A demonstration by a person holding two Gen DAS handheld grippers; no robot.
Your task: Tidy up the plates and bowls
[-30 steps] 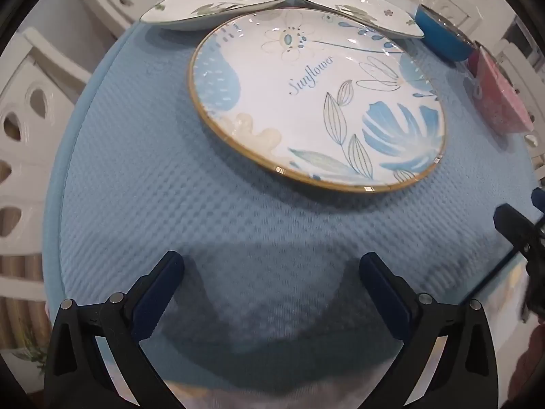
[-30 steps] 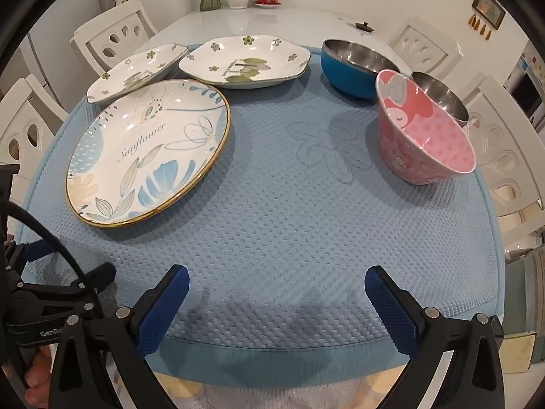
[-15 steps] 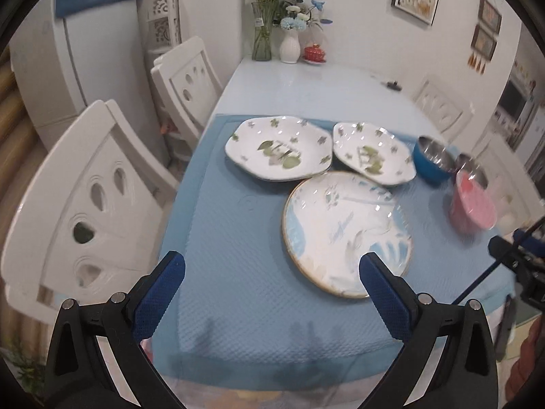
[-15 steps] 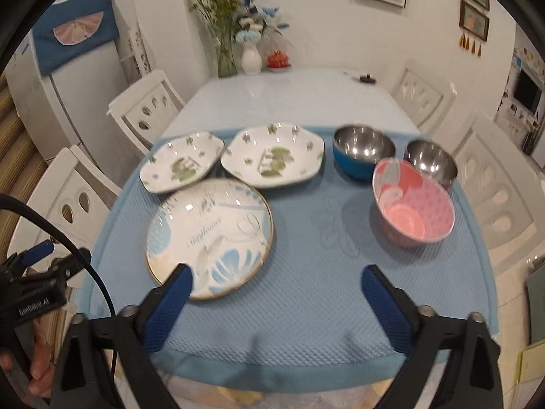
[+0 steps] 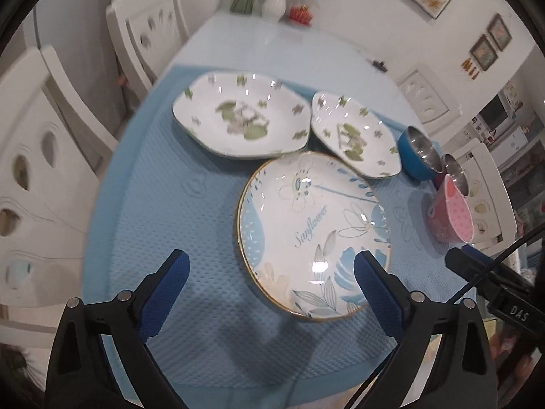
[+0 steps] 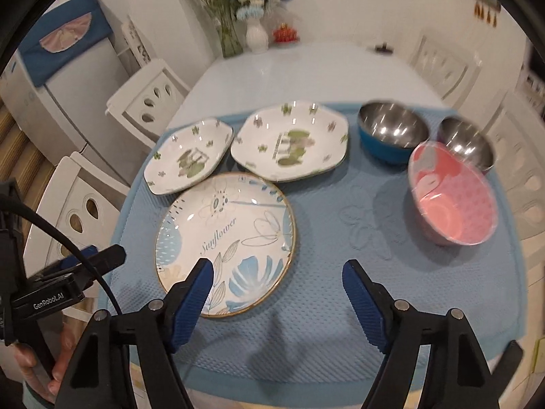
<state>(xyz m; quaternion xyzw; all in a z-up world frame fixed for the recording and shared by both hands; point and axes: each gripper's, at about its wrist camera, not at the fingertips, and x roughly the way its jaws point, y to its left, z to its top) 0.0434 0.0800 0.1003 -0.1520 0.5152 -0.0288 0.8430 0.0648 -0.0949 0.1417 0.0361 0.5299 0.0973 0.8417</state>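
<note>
Plates and bowls sit spread over the blue mat (image 6: 323,272) on the white table (image 6: 306,68), and we read them from left to right in the right wrist view: the small flowered plate (image 6: 187,160), the larger flowered plate (image 6: 289,143) just beside it, and in front of the two the round Sunflower plate (image 6: 224,238), its far rim close against them. Then comes a bare stretch of mat, the blue steel-lined bowl (image 6: 391,133), the second steel bowl (image 6: 466,139) and, nearest us on that side, the pink bowl (image 6: 453,194) tilted toward us. We hold the left gripper (image 5: 270,272) above the near edge of the mat, its jaws wide with nothing between them, having just narrowed a little. Our right gripper (image 6: 277,279) hangs over the mat too, jaws apart and empty, having just been closing.
</note>
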